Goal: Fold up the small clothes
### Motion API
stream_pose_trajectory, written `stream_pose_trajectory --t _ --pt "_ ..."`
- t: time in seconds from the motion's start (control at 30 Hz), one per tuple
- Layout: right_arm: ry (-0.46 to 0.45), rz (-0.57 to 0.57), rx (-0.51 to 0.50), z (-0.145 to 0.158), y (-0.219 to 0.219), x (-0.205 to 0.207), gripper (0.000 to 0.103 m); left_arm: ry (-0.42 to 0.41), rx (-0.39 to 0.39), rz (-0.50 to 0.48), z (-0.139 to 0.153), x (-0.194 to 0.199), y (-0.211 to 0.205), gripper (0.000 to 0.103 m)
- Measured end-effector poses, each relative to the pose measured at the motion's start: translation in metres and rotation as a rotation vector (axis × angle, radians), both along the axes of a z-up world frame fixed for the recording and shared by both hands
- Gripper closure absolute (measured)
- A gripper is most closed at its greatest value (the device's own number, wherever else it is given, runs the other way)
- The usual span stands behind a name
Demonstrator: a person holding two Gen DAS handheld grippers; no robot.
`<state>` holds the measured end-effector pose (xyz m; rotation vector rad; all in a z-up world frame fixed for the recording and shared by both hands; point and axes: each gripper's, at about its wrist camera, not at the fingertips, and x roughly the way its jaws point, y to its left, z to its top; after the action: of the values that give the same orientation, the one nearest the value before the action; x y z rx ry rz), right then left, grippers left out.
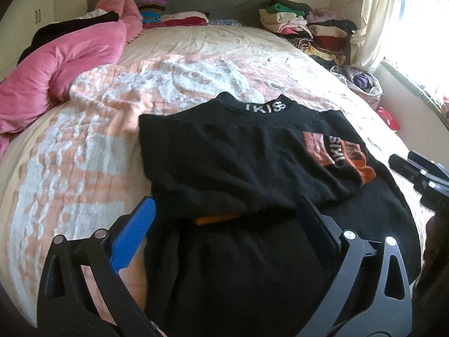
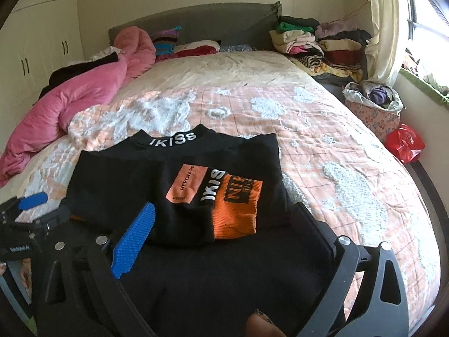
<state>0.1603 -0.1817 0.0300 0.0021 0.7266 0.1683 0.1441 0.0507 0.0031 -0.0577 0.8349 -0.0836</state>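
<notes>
A: Fig. setting: bedroom. Bed (image 2: 322, 140) w/ peach-and-white quilt fills both views; grey headboard (image 2: 196, 22) at rear. What's far left?

B: Wardrobe (image 2: 42, 42) on the left wall, then a pink duvet (image 2: 70, 95) bunched along the bed's left edge.

A: Centre?

B: Black top (image 2: 174, 179), partly folded, flat on the quilt near the bed's foot. Collar faces the headboard, reads "IKISS". Orange patch (image 2: 235, 207) shows on the folded-over part.

A: Grippers?

B: Left gripper (image 1: 224, 224) hangs over the top's near left part, jaws wide apart, nothing between the pads. Blue pad on one finger; the other finger is black. Right gripper (image 2: 224, 224) sits over the near right part, jaws likewise wide apart and empty, clear of the cloth as far as can be seen.

A: Right side?

B: Clothes pile (image 2: 317, 45) at the bed's far right corner, a basket (image 2: 373, 109) beside the bed, red bag (image 2: 404, 143) on the floor, then curtain (image 2: 384, 28) and window.
</notes>
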Motion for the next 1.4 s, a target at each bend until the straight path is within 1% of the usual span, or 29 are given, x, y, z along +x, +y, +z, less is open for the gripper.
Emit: stream_pose_trajectory --t 0.2,0.33,0.57,0.7,0.87,1.1,1.4 --pt "-0.024 -0.002 0.025 0.011 -0.006 -0.009 0.006 0.015 -0.029 0.009 0.002 -0.016 0.009 0.009" --pt "-0.037 0.002 0.031 0.020 -0.009 -0.016 0.006 0.024 -0.034 0.024 0.003 -0.024 0.017 0.009" --pt "-0.048 0.009 0.040 0.027 -0.017 -0.028 0.006 0.020 -0.059 0.056 0.011 -0.039 0.030 0.009" --pt "-0.052 0.006 0.038 0.030 -0.025 -0.036 0.006 -0.002 -0.032 0.069 0.018 -0.047 0.031 0.009" --pt "-0.054 -0.004 0.043 0.032 -0.037 -0.044 0.006 -0.011 -0.045 0.062 0.024 -0.053 0.032 0.009" --pt "-0.060 -0.012 0.034 0.033 -0.048 -0.055 0.006 -0.030 -0.015 0.046 0.031 -0.064 0.024 0.009" --pt "-0.052 -0.020 0.024 0.030 -0.063 -0.066 0.006 -0.030 -0.014 0.028 0.033 -0.077 0.021 0.009"
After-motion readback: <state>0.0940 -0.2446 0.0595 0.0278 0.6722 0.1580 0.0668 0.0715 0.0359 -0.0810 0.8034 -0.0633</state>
